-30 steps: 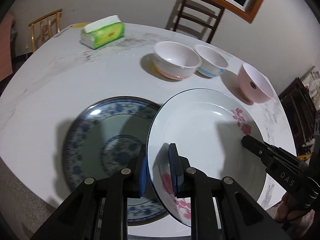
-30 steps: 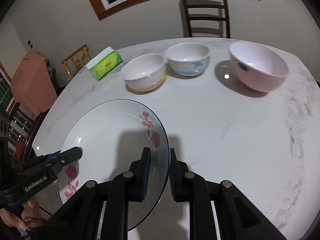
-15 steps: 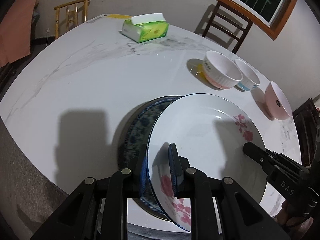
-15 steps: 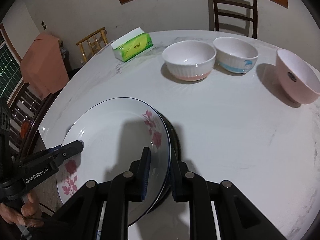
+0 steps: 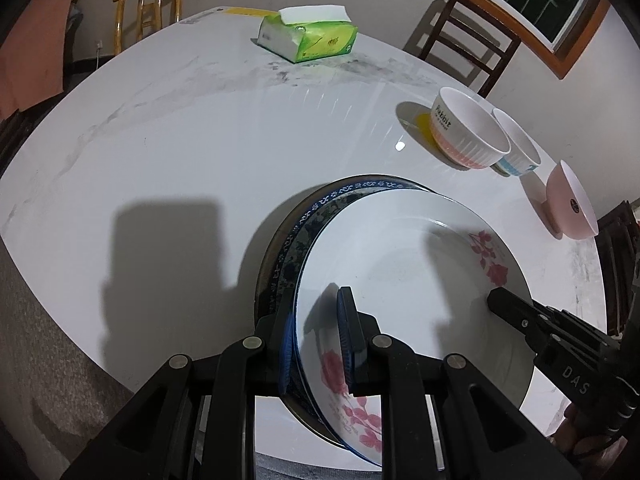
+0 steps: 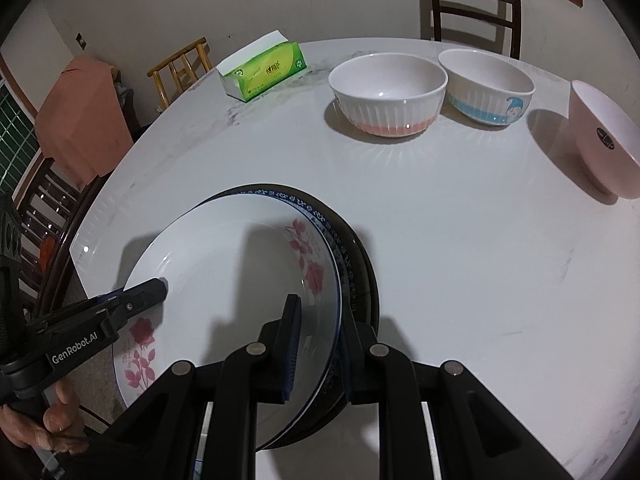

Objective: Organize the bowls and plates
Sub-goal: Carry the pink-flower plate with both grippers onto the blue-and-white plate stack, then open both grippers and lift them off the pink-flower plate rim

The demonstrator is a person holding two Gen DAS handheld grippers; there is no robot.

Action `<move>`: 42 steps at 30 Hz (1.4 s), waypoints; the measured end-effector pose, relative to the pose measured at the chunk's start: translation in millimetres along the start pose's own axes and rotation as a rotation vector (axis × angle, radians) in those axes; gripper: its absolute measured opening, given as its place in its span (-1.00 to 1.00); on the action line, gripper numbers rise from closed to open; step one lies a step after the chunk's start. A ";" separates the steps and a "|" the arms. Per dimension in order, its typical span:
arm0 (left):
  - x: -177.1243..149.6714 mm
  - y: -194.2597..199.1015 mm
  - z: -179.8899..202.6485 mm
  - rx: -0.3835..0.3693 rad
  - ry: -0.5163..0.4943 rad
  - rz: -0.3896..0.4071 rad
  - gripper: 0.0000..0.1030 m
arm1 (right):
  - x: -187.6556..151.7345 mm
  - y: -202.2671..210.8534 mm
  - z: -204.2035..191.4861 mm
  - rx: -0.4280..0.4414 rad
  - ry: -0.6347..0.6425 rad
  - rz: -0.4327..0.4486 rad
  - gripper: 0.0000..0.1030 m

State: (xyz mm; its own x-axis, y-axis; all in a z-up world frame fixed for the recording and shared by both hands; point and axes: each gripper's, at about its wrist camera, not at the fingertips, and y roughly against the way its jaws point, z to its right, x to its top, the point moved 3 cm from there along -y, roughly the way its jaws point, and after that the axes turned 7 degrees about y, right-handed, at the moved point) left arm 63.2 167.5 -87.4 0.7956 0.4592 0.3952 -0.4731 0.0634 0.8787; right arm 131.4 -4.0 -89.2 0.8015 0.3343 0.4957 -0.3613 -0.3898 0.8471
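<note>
On the near left of the bench (image 6: 460, 240), the left tongs (image 5: 318, 336) straddle the left rim of the white rose plate (image 5: 408, 280), one blue pad inside the dish and the other outside it, against the blue patterned plate (image 5: 304, 232); there looks to be a gap at the inner pad, so I cannot tell whether they are pinching. The white plate is shallow, with a thin blue edge line and pink rose sprays at its near and far-right rim. It sits nested on the darker blue-and-white plate, whose rim peeks out along the left and far sides. On the plate's right side, the right tongs (image 6: 320, 344) also straddle the rim, the inner pad standing clear of the china, so they appear spread.

Farther back and to the right stand three bowls: a ribbed white bowl with a pink base (image 6: 388, 94), just beside it a ribbed white bowl with a blue band (image 6: 486, 86), and well apart to the right a plain pink bowl (image 6: 604, 148) carrying a dark sticker inside.

The bench is a round white marble-look top with grey smudges. A green tissue box (image 6: 262, 70) lies at its far left. Behind are cream walls, a wood-framed window, a dark wooden chair (image 6: 474, 4) and a light wooden chair (image 5: 150, 8).
</note>
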 end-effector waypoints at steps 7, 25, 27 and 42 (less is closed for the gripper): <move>2.5 -4.5 -3.2 0.001 0.002 -0.009 -0.69 | 1.4 -8.2 1.5 0.007 -0.013 -0.009 -0.65; 8.2 -6.3 -1.5 -0.046 0.056 -0.029 -0.32 | 4.4 -10.3 -2.0 -0.011 -0.009 -0.018 -0.48; 9.5 -6.9 0.0 -0.049 0.063 -0.034 -0.24 | 6.1 -10.5 -2.3 -0.017 -0.017 -0.022 -0.46; 6.4 -10.3 14.0 0.020 -0.006 0.005 -0.03 | 10.1 0.9 -4.7 -0.027 0.003 0.022 -0.30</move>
State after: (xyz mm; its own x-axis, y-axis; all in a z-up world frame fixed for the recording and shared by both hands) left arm 78.4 157.4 -90.1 0.7956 0.4539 0.4012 -0.4695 0.0435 0.8819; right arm 136.9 3.1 -82.6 0.7917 0.3285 0.5151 -0.3918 -0.3738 0.8407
